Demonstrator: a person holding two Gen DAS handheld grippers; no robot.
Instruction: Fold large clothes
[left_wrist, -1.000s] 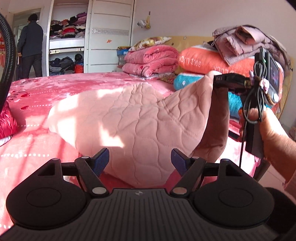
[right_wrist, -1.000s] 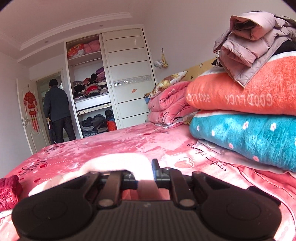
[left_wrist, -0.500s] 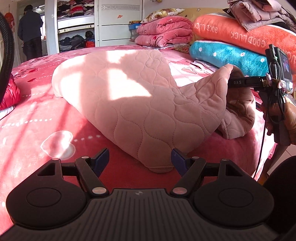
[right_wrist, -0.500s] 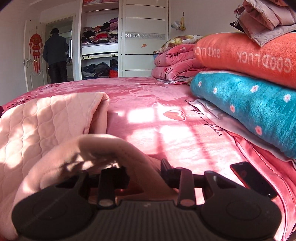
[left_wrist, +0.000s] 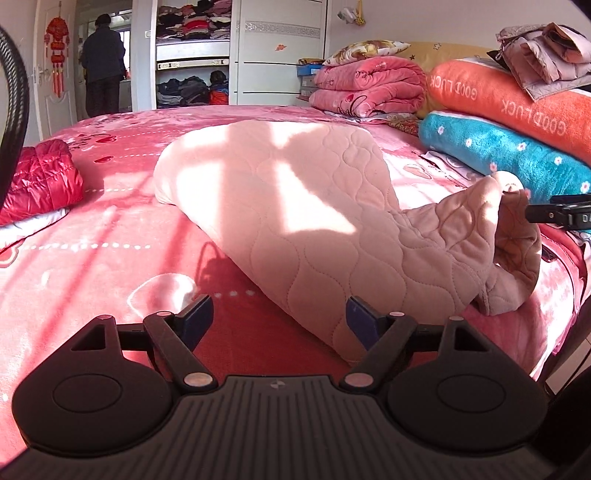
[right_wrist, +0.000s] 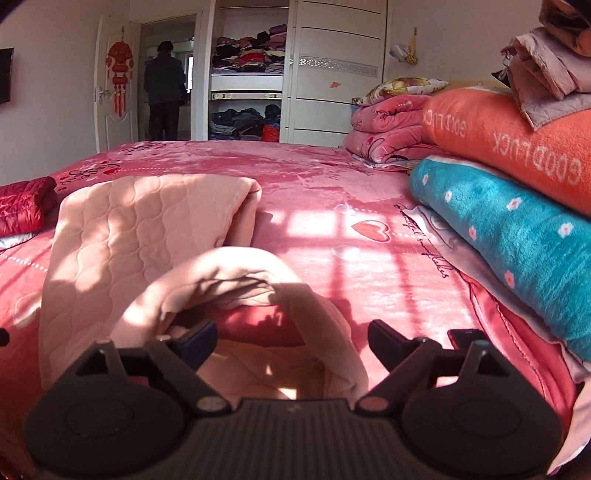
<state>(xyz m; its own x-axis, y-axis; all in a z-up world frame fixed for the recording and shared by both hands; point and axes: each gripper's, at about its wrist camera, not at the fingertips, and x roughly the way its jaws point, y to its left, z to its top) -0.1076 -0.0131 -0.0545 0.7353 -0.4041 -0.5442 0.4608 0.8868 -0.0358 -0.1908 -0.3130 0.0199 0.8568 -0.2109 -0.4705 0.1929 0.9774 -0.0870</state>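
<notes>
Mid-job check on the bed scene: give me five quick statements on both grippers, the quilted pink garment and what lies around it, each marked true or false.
1. The right gripper is clamped shut on the quilted pale pink garment. False: its jaws have just been opening and now stand wide, with a loop of the fabric between them, unpressed.
2. The left gripper is open and holds nothing. True.
3. The orange "GOOD LUCK" blanket lies on top of the teal flowered blanket. True.
4. The shiny red padded jacket lies on top of the pink garment. False: it lies apart, on the pink bedspread.
5. The white wardrobe is fully closed. False: one section is open, showing stacked clothes.
</notes>
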